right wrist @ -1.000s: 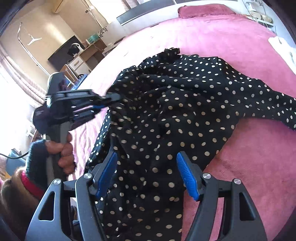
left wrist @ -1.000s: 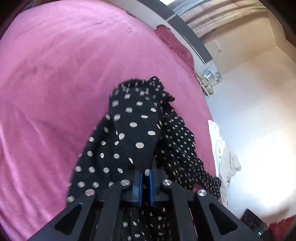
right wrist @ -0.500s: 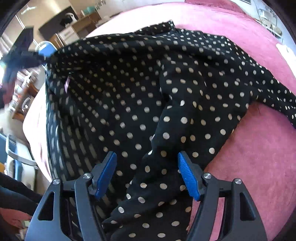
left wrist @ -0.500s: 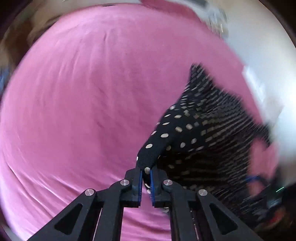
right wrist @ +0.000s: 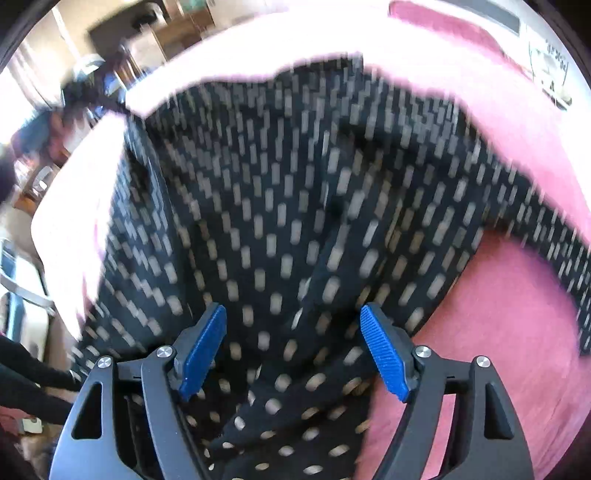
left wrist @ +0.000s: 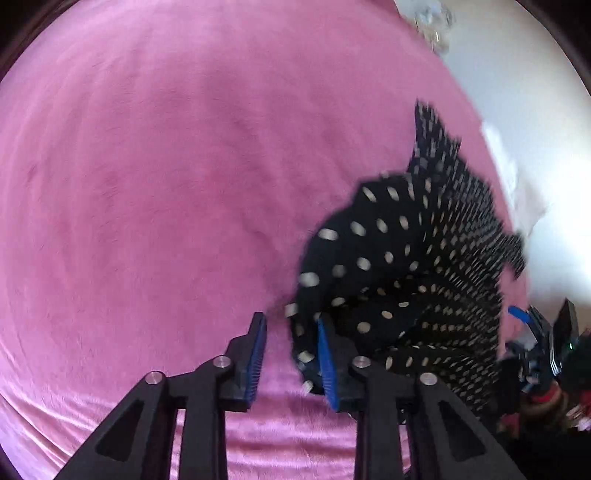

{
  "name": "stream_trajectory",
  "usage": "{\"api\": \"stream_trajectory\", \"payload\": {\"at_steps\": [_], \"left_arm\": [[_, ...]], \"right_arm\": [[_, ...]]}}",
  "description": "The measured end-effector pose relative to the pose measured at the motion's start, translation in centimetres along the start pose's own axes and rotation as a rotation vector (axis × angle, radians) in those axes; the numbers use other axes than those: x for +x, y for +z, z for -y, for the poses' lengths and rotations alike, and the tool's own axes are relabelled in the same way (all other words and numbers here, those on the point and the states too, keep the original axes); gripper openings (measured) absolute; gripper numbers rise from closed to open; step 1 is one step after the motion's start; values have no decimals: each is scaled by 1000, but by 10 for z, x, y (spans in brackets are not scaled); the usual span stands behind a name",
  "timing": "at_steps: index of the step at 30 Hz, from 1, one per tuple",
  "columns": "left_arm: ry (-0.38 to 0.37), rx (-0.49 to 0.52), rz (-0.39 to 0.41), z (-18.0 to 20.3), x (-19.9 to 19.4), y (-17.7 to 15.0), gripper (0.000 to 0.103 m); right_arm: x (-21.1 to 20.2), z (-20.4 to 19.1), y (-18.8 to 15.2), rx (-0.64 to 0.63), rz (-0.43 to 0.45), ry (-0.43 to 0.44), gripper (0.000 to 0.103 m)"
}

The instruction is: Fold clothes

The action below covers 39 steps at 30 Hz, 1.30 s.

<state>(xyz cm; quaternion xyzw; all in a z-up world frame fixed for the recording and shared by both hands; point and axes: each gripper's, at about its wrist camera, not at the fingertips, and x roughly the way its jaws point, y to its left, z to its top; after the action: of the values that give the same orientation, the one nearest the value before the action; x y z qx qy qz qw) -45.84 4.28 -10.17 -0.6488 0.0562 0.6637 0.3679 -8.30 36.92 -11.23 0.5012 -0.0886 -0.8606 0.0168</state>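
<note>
Letting go: the left gripper (left wrist: 290, 350) has its jaws opening over the pink bedspread (left wrist: 166, 184); the gap between them shows bare spread, and the polka-dot garment (left wrist: 406, 280) only drapes against the outer side of one blue pad, so nothing is held.
Right gripper: the right gripper (right wrist: 291, 354) stands wide and its jaws are opening, poised above a ridge of the garment (right wrist: 295, 221); the cloth lies under and between the pads, which do not press on it.
Garment: black with pale dots, spread across the near part of the bed, one long arm of it trailing to the right in the right wrist view, a bunched edge just beside the left gripper.
Risk, snag: the loose edge may catch on the left pad as that gripper draws off, and pull the laid-out cloth askew.
Risk, bunching: the fabric looks thin and slippery, so a pinch on the ridge may take several layers and set a crooked fold.
Risk, slide: the near hem hangs at the bed's edge and could slip off.
Surface: soft, plush bedspread, lightly wrinkled.
Room: a darker pillow (right wrist: 443, 22) at the head, pale wall, blurred furniture on the left; both views are motion-smeared.
</note>
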Motion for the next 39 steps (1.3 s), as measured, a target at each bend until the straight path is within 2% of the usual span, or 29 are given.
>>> {"api": "stream_trajectory", "payload": {"at_steps": [4,7,9,11,14,16,20,22,23,24,26,28,29,30,31,34,37,39], "left_arm": [[-60,-62,121,-8,-29,17,29],[-120,-57,140,2,-21,43,29],[-166,-71,135,7,-9,60,29],[-176,-51,133,23,2,83,29],[-183,44,108,66,23,115,29],[-172,98,82,91,40,126,29],[-138,196,21,142,87,148,29],[-121,220,-14,157,111,153,29],[-95,234,-18,161,118,153,29],[-77,244,-13,164,121,153,29],[-99,227,10,166,120,156,30],[-130,212,35,165,118,158,30],[-81,229,64,167,118,157,16],[-31,245,93,169,118,156,8],[-11,247,111,171,117,155,4],[36,245,208,175,105,156,2],[-40,194,282,171,82,169,2],[-39,151,333,165,68,182,2]], "right_arm": [[1,42,83,10,73,18,78],[27,72,158,86,106,86,78],[56,94,204,174,73,156,78],[89,109,238,237,15,185,78],[126,109,272,218,-13,173,78],[138,98,282,174,-12,180,77],[166,71,297,35,-57,69,63],[176,64,300,-1,-74,48,42],[181,60,301,-18,-83,38,23],[183,60,302,-20,-80,44,17],[186,60,302,-12,-67,68,11],[184,68,300,33,-43,116,8],[183,72,299,56,-30,133,7],[180,76,298,80,-12,151,7],[177,80,297,98,5,167,7],[164,92,297,153,76,206,7],[151,101,304,196,142,223,7],[147,106,311,216,175,227,7]]}}
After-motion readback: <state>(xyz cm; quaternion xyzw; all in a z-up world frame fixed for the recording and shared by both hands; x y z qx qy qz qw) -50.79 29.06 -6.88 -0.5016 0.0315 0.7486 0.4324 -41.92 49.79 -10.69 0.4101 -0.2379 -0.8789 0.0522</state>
